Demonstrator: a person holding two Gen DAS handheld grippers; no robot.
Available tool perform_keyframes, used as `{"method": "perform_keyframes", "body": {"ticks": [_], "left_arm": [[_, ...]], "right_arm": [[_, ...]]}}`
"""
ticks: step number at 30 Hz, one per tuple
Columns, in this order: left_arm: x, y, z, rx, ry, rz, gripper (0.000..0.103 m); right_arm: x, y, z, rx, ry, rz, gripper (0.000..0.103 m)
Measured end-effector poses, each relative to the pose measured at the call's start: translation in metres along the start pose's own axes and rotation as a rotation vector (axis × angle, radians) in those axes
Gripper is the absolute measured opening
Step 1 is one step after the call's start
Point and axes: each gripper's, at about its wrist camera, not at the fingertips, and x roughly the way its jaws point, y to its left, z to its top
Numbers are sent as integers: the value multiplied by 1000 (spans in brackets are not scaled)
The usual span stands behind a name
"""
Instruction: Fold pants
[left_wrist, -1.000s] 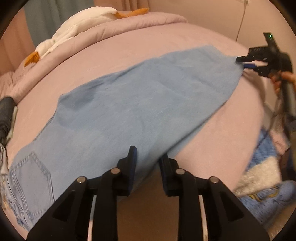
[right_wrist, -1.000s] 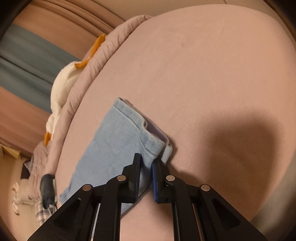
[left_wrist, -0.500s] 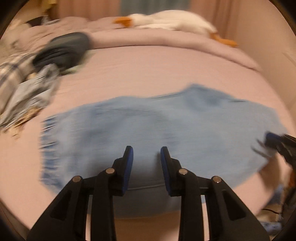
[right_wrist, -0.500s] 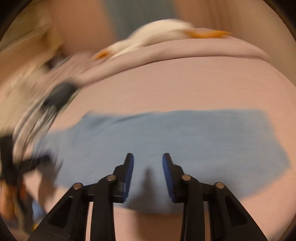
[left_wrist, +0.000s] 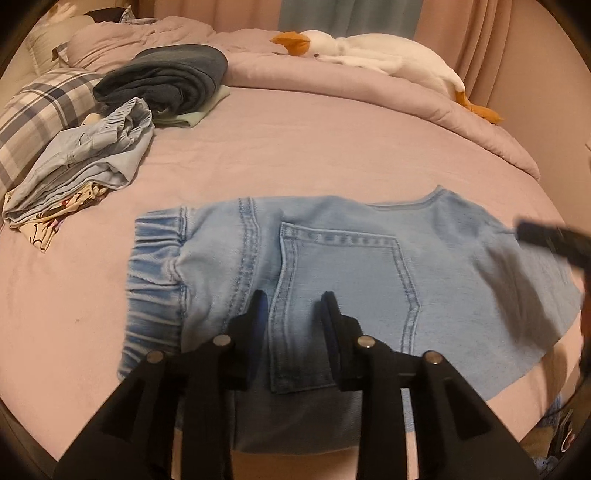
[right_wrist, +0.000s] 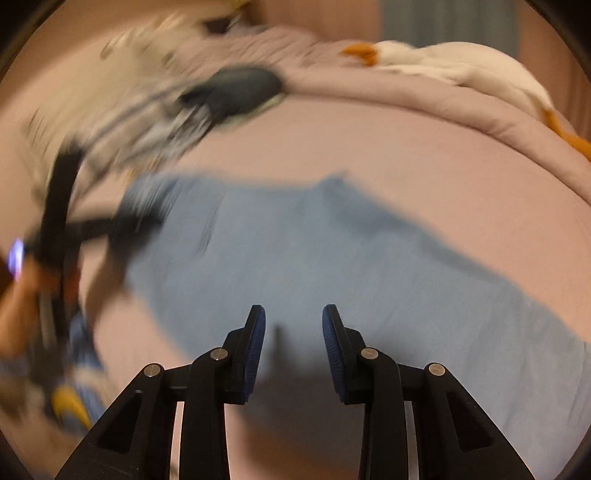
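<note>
Jeans lie folded flat across the bed, back pocket up. Your left claw and right claw hover part-open, empty; the right's jaws have just opened. Risk: pinching only the top layer, so the fold skews.

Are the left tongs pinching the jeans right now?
Apart. In the left wrist view the left tongs stand open above the jeans; the back pocket shows flat and unpinched in the gap between the pads.
</note>
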Motion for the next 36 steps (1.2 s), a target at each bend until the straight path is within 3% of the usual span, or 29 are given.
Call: {"method": "perform_keyframes", "body": {"ticks": [6,8,11,12,13,16,22,24,25,26,30,36], "left_arm": [[4,4,2,0,4,-24,30],[4,3,2,3,4,-33,30],[5,5,4,14,7,-45,30],[6,4,5,17,8,-46,30],[7,4,6,19,8,-45,30],[11,3,8,30,14,-39,30],[11,-3,11,46,28,-10,32],[6,-4,9,50,25,-8,35],[2,-5,7,55,17,-6,38],[-1,-7,5,64,10,-6,43],[-1,-11,-10,133,22,25,46],[-6,-11,-21,227,22,69,48]], "right_arm": [[63,-19,63,-20,68,-18,34],[76,-17,66,-35,109,-7,40],[98,-12,68,-68,204,59,40],[103,-8,66,-104,239,55,35],[103,-2,61,-143,249,35,7],[108,8,66,-212,239,-16,5],[120,-6,70,-97,196,-41,5],[105,-14,68,-25,151,-35,12],[94,-18,68,6,124,-43,26],[80,-21,66,33,86,-45,32],[23,-15,33,31,-7,18,33],[11,35,-73,-182,131,-33,33]]}}
